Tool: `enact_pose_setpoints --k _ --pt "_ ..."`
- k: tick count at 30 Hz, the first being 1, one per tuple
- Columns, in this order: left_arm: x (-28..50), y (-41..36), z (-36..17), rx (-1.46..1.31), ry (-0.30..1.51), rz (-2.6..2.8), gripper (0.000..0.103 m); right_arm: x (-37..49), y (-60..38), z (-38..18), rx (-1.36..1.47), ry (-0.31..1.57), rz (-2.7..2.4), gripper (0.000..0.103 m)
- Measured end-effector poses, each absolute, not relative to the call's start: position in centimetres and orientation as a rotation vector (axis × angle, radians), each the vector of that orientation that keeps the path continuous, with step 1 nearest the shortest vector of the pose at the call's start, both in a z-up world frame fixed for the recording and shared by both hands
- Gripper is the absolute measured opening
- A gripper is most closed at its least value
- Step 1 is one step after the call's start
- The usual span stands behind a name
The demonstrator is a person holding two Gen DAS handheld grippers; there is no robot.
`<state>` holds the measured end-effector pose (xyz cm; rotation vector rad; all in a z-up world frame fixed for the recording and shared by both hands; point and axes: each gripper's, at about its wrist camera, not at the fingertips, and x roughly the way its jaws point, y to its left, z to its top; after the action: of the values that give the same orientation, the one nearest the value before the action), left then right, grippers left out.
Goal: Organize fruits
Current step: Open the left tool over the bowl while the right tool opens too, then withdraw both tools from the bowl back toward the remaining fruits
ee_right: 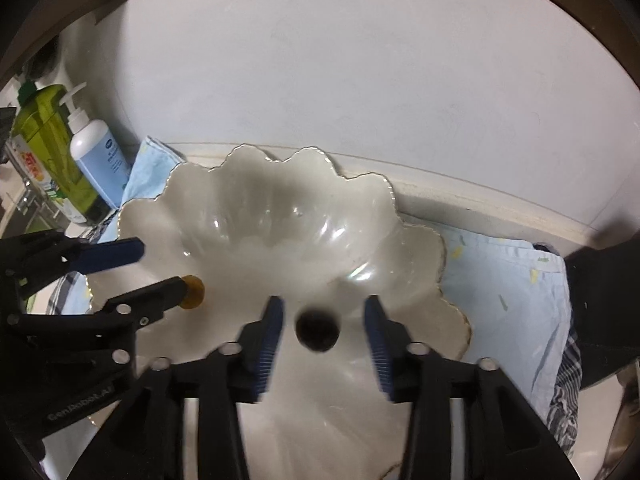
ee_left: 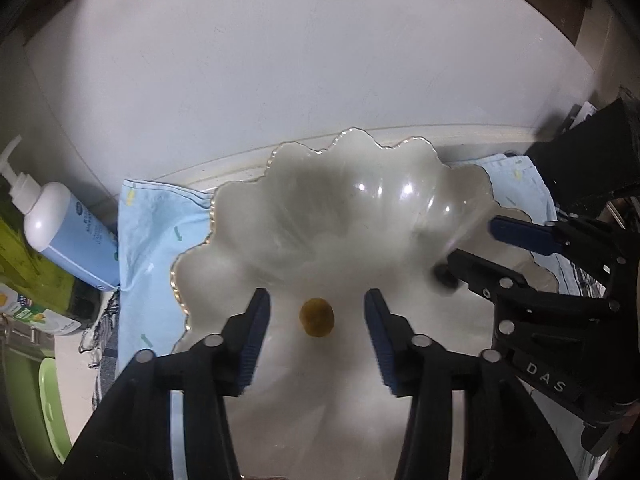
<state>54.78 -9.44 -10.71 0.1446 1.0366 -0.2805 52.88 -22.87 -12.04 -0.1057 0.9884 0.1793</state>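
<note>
In the left wrist view, the left tongs (ee_left: pixel 316 312) are seen spread wide over the scalloped, gold-rimmed white ceramic bowl (ee_left: pixel 240 216), with a small yellow-brown round fruit (ee_left: pixel 317 317) lying untouched between them, while the right tongs (ee_left: pixel 466 250) are seen apart at the bowl's right side. In the right wrist view, the right tongs (ee_right: pixel 322 328) are likewise shown wide open around a small dark round fruit (ee_right: pixel 317 330) on the bowl's floor, without contact. Only here is the yellow-brown fruit partly hidden behind a finger of the left tongs (ee_right: pixel 162 266).

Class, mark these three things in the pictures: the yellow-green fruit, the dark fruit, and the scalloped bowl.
yellow-green fruit (ee_left: pixel 317 317): left wrist view, middle of the fruit.
dark fruit (ee_right: pixel 317 330): right wrist view, middle of the fruit.
scalloped bowl (ee_right: pixel 256 150): right wrist view, gold-edged far rim.
</note>
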Motion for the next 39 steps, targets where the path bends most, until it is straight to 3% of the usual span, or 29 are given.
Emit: enact_pose_setpoints --k 8,17,39 --pt "53.4 -7.9 -8.5 0.119 0.970 -0.238 0.074 51.3 -22.9 -10.0 -0.133 0.934 0.116 0.065" --pt "49.7 -6.2 -5.0 0.095 0.866 -0.199 0.083 47.2 -22.7 -6.5 -0.131 0.826 0.098 0.067" --pt "35.5 -3.7 2.1 0.116 0.592 -0.220 0.088 32.6 -21.2 1.0 -0.141 0.537 0.090 0.067"
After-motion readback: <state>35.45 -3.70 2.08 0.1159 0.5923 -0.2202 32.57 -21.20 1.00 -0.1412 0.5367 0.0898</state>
